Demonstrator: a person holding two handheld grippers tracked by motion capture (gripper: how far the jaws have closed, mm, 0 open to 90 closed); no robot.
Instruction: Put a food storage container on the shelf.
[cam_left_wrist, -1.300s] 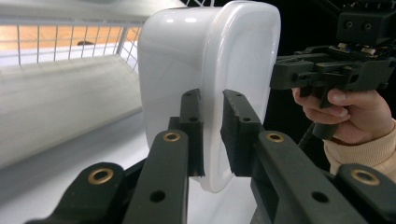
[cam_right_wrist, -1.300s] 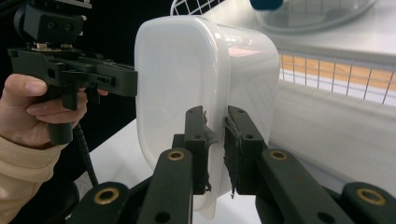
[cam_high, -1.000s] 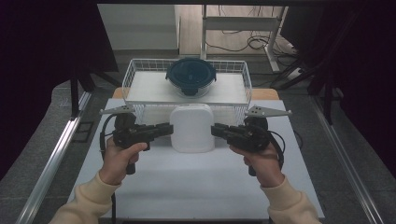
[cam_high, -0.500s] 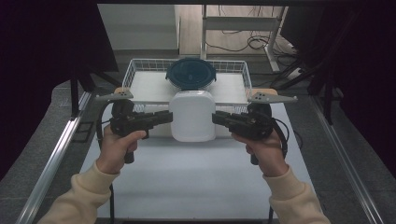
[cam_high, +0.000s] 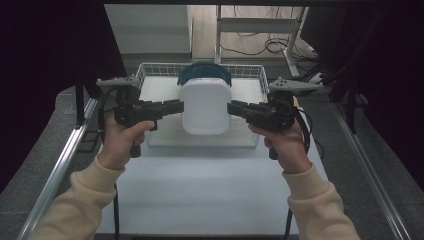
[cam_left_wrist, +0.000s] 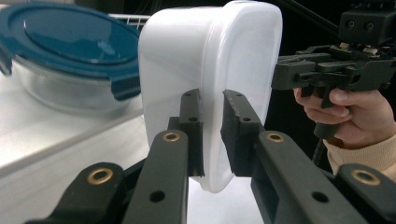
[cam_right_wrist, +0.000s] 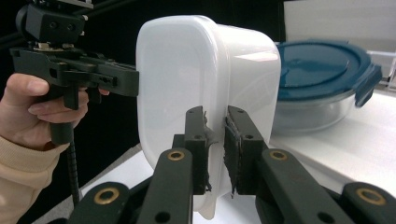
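Container (cam_high: 205, 106), white and plastic, is up off the table, tipped on its side between our two grippers, just at the near edge of the wire basket (cam_high: 145, 75); we have it by opposite rims, the left gripper (cam_left_wrist: 212, 128) nipping the thin lip on one side, the right gripper (cam_right_wrist: 215, 144) doing the same on the other, both sets of jaws squeezed nearly together on that edge. Risk number one, as we judge it: the bite is shallow, only the rim is caught, so a twist or uneven pull from either hand could let the lip slide out and drop the tub. Risk two: the plastic looks thin and may flex, loosening the hold; behind it sits a glass bowl (cam_right_wrist: 308, 114) under a blue lid (cam_left_wrist: 70, 42) in the basket, close enough that a forward swing could knock it; hands must move together.
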